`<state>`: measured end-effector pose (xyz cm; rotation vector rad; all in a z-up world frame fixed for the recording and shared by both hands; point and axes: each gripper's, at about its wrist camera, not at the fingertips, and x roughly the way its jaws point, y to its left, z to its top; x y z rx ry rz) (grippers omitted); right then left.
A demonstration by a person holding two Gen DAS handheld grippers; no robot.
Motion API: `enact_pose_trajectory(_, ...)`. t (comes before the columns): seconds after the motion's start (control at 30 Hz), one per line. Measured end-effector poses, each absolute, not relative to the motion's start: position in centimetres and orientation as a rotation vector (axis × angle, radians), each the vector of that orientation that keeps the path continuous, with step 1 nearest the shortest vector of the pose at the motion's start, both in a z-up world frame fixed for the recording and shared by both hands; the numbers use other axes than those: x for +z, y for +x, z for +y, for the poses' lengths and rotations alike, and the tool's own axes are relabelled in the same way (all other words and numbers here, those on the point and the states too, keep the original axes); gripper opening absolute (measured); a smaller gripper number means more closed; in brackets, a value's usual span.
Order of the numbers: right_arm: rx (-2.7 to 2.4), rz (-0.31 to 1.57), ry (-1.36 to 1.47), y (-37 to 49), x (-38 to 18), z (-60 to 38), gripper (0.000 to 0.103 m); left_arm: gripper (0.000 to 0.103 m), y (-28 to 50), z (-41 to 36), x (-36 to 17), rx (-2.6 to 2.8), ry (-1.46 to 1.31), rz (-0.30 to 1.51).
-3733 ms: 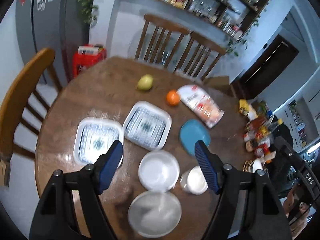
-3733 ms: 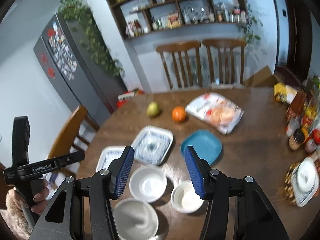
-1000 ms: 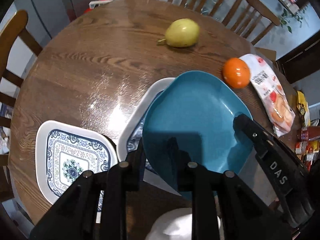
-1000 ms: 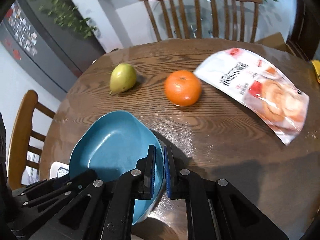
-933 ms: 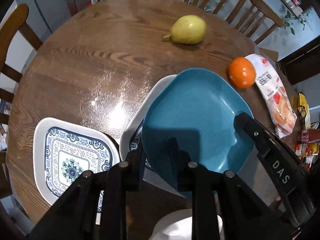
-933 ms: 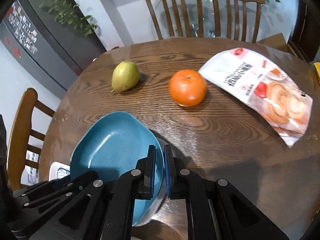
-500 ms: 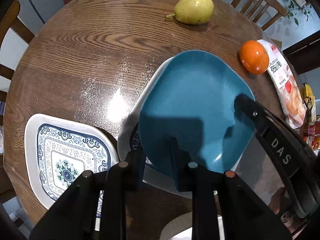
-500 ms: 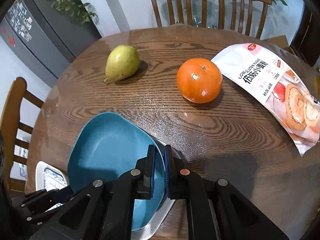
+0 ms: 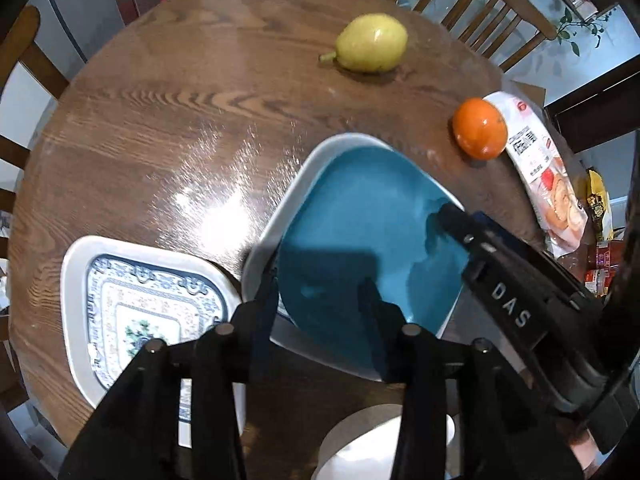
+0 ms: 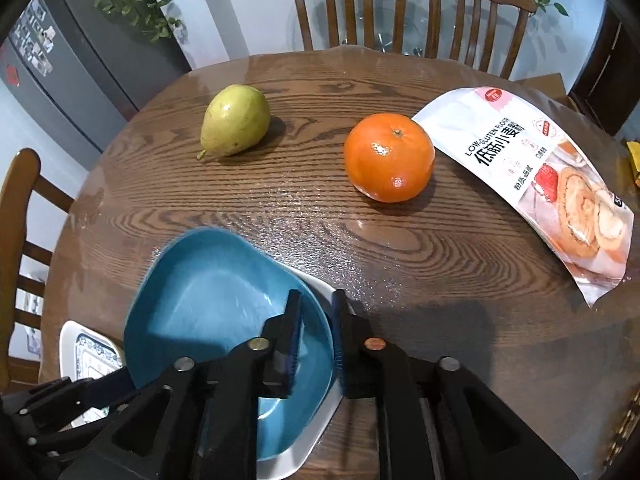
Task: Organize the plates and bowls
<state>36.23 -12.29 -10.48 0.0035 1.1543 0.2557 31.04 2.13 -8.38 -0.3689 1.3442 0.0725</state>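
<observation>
Now, change: both pairs of jaws were clamped on the blue plate (image 10: 216, 312) a second ago, and I am letting both go.
Left gripper (image 9: 320, 320): jaws opening; the plate's near rim sits between the fingers, which straddle it loosely, one outside the rim and one over the blue inside. I read this as released.
Right gripper (image 10: 316, 344): jaws opening; the plate's right rim runs through the gap with clear space on either side, so nothing is pinched.
Blue plate: lying in the white square plate (image 9: 288, 208) just under and ahead of both grippers, whose rim shows around it on the far, left and near sides. It looks slightly skewed rather than perfectly nested.
Patterned plate (image 9: 136, 304): to the left of my left gripper, flat on the table (image 9: 160, 120), just beside the stack, not yet on it.
White bowl (image 9: 372, 444): directly below my left gripper, partly hidden by the fingers.
Pear (image 10: 236, 120), orange (image 10: 388, 156), flour bag (image 10: 540, 172): further ahead, well apart from the stack.
Meaning for task: one plate stacked; I judge the patterned plate and the bowl remain.
</observation>
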Motion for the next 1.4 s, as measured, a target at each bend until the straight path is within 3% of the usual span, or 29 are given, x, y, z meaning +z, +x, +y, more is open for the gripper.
enact_pose_trajectory(0.1, 0.220, 1.132, -0.001, 35.9, -9.7, -12.6, 0.053, 0.051, 30.9, 2.7, -7.3, 0.053, -0.397, 1.327)
enact_pose_trajectory(0.17, 0.197, 1.102, 0.023, 35.6, -9.1, -13.1, 0.059, 0.055, 31.0, 3.0, -7.0, 0.048, -0.395, 1.332)
enact_pose_trajectory(0.63, 0.202, 1.154, 0.329, 33.5, -7.4, -17.6, 0.060, 0.062, 31.1, 7.6, -5.0, 0.073, -0.454, 1.270)
enact_pose_trajectory(1.4, 0.182, 1.160, 0.413, 32.5, -9.3, -18.4, 0.060, 0.062, 32.9, 5.8, -8.4, -0.018, -0.375, 1.305)
